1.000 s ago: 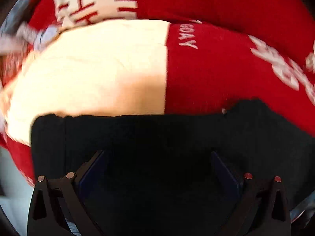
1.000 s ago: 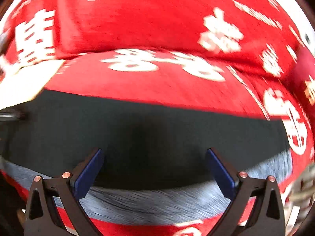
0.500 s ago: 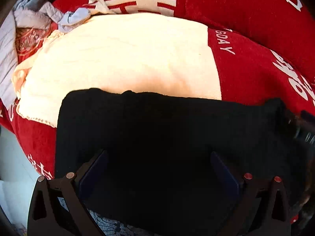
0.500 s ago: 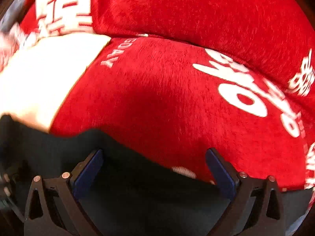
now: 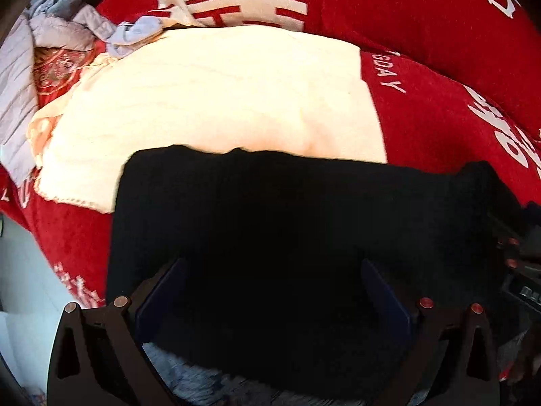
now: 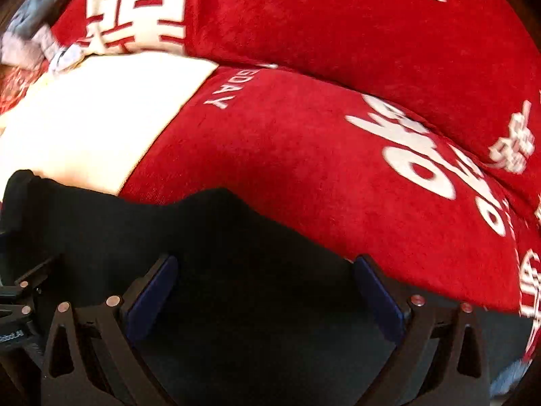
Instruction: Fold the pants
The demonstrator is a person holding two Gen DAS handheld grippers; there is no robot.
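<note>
We see the black pants [image 5: 287,237] lying folded on a red blanket [image 6: 304,169], their far edge overlapping a cream towel [image 5: 209,101]. The left gripper [image 5: 270,291] and right gripper [image 6: 267,287] hover above the dark fabric, each with jaws spread wide, pinching nothing.

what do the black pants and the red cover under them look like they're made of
Black pants: soft matte fabric, maybe knit or fleece; it absorbs light with no sheen, and the weave is too dark to read.
Red cover: plush, velvety pile like chenille or short fleece, judging by its fuzzy, mottled surface with white lettering.
</note>
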